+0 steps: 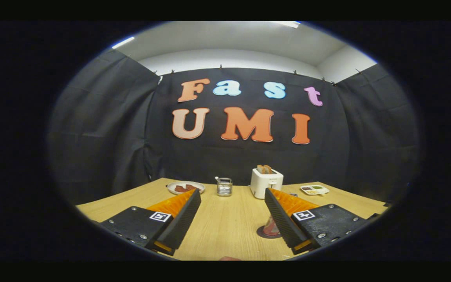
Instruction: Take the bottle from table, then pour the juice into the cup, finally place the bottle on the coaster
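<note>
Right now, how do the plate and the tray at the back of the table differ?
The plate is round, the tray rectangular with compartments. The plate holds reddish-brown pieces; the tray holds small mixed portions, some green. The plate lies beyond the left finger, the tray beyond the right, with the gripper open. Both are pale and flat.

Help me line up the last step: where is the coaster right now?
In the gripper view, the coaster lies on the table low beside the right finger of the open gripper, partly hidden behind it, with a reddish thing standing on it.
</note>
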Available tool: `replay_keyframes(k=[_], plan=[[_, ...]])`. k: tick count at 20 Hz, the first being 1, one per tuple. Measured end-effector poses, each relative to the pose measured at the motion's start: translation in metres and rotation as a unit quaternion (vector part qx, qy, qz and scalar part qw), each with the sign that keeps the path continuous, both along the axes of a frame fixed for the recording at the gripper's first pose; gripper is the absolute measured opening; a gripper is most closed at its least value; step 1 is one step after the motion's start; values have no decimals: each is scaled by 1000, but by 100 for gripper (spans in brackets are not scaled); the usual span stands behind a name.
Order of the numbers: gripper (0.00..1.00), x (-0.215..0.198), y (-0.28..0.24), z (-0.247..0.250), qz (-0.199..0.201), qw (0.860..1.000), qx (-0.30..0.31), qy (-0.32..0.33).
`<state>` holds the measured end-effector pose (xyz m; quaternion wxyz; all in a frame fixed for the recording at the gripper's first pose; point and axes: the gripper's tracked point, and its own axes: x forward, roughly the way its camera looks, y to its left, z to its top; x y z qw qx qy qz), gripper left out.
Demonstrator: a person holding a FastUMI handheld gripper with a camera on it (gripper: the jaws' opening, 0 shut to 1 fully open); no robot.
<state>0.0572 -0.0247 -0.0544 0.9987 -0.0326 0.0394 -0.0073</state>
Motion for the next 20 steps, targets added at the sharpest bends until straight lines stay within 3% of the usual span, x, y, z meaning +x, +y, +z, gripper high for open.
replay_keyframes(k=[9, 20], plan=[[97, -21, 61, 60, 19, 997, 37, -62], [97, -31, 83, 61, 28, 995, 43, -80]])
